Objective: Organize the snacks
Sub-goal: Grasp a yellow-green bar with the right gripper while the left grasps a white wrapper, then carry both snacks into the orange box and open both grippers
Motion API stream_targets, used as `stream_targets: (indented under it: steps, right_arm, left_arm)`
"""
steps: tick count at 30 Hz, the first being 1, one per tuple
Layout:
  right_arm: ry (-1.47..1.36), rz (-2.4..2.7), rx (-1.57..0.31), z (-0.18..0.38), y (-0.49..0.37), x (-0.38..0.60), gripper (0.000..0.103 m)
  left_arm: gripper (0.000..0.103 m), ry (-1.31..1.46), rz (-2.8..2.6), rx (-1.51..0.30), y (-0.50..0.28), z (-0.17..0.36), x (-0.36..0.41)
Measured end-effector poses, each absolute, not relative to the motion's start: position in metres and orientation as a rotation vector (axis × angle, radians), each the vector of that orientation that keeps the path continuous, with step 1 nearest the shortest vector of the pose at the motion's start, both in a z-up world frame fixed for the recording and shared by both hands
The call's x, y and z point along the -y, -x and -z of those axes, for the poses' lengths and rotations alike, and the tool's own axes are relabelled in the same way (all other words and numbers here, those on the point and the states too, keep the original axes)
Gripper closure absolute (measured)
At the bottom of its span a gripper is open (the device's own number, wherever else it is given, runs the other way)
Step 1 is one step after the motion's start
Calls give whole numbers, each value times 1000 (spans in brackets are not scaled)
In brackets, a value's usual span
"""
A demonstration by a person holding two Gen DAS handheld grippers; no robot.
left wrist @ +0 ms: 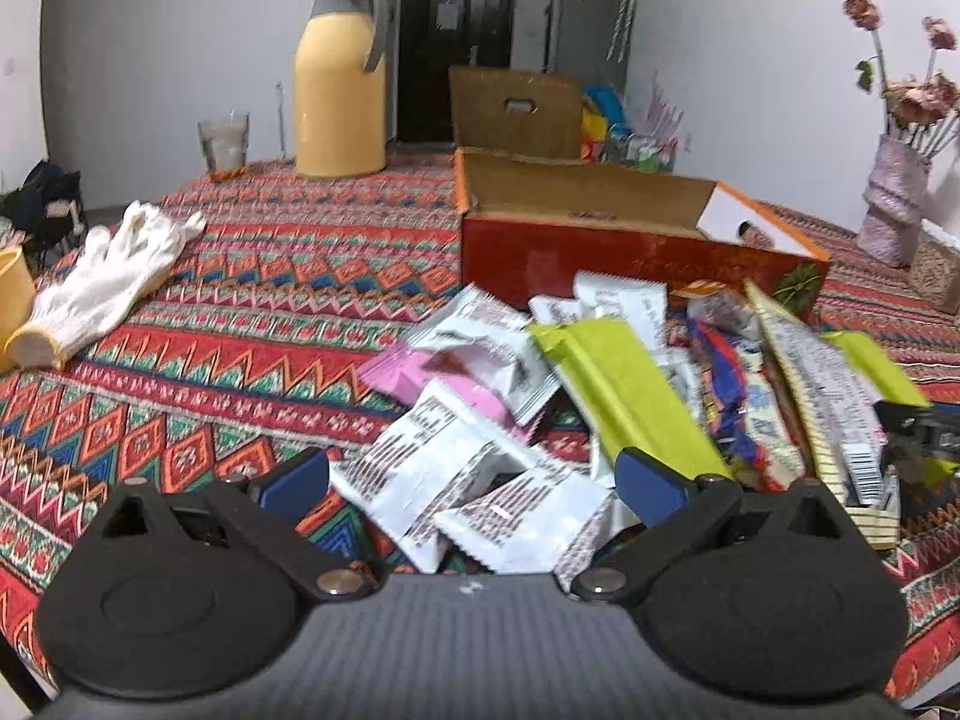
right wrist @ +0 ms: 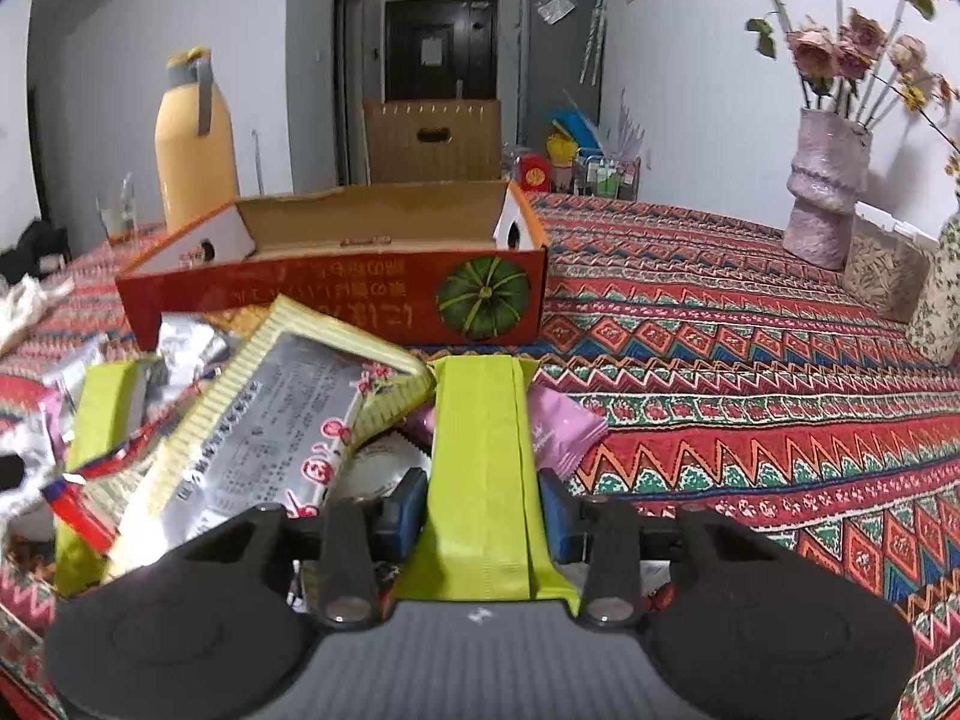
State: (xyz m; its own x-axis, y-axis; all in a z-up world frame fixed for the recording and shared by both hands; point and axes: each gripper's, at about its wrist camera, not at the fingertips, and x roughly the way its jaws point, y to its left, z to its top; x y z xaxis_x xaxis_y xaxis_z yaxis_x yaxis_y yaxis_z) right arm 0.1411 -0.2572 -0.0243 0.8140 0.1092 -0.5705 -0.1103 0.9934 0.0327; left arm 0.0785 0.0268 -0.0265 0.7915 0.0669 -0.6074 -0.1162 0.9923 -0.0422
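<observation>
Over the patterned tablecloth (right wrist: 750, 360), right gripper (right wrist: 483, 510) jaws apparently clamp a green packet (right wrist: 480, 450).

glossy foil snack packets (left wrist: 540, 408) on woven tablecloth (left wrist: 240, 312).

Yellow cup (left wrist: 15, 294): cut off by the left edge.
Box print (right wrist: 336, 294): blurred, unreadable.
Green packet (right wrist: 483, 468): near end hidden behind the right tool's body.
Wrapper text (left wrist: 420, 450): too blurred to read.
</observation>
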Motion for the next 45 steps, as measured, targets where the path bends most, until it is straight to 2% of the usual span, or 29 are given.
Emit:
stream_targets:
  steps: [7, 15, 16, 18, 20, 28, 29, 45]
  right_arm:
    - [-59, -108, -516, 11, -113, 260, 65]
    - [-88, -135, -513, 14, -85, 254, 65]
    - [-90, -137, -515, 15, -82, 254, 65]
    - [-93, -139, -515, 16, -75, 253, 65]
    - [-97, -139, -516, 17, -69, 252, 65]
    - [-108, -137, -515, 17, -52, 253, 65]
    - [-107, -139, -514, 17, -51, 252, 65]
    - [-103, -144, -502, 12, -48, 249, 65]
  left_arm:
    - [0, 50, -66, -657, -72, 29, -22]
    - [1, -68, 2, -602, -63, 31, -4]
    - [3, -84, 12, -598, -64, 32, -3]
    - [15, -119, 36, -604, -67, 34, 0]
    - [36, -139, 68, -624, -71, 37, 1]
    - [49, -73, 141, -696, -81, 48, -6]
    - [54, -64, 147, -700, -82, 48, -6]
    - [57, -44, 109, -613, -60, 20, -9]
